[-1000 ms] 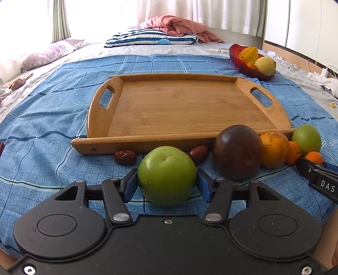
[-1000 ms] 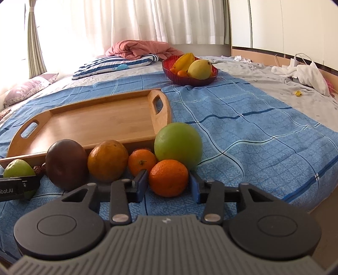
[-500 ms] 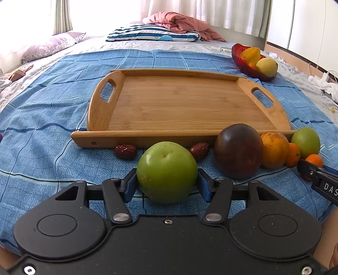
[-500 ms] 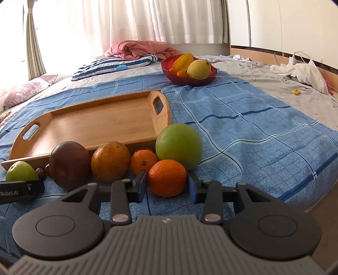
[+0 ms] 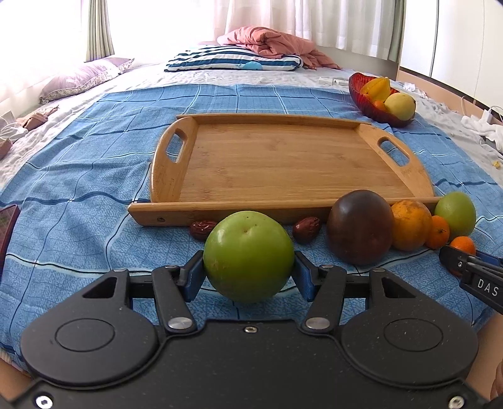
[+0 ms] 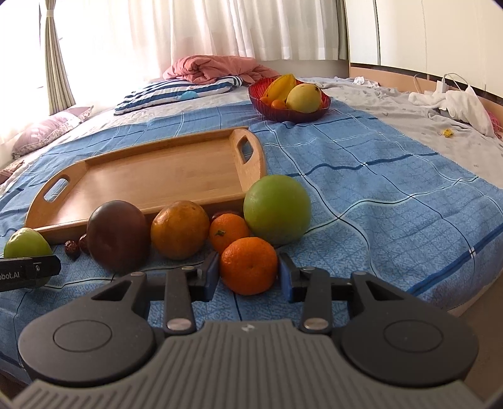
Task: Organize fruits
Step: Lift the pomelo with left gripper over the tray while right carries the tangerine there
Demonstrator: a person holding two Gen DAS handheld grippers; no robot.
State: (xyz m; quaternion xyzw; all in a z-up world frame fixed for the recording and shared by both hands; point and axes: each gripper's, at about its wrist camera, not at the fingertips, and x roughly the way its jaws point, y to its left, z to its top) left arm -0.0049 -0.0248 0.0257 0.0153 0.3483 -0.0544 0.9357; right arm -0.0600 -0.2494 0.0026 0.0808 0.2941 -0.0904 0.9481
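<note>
Bamboo tray point(image 5: 283, 163) lies bare beyond the fruit row, its near rim just behind your grippers. Your left gripper point(image 5: 248, 272) clamps the green apple point(image 5: 248, 254); your right gripper point(image 6: 248, 273) grips the mandarin point(image 6: 248, 264).

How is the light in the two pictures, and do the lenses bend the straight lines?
Left wrist view: the window behind the curtains is overexposed; the wooden tray and green apple are evenly lit and sharp. Right wrist view: glare at upper left; the fisheye curves the blue bedspread lines; the mandarin stays sharp.
</note>
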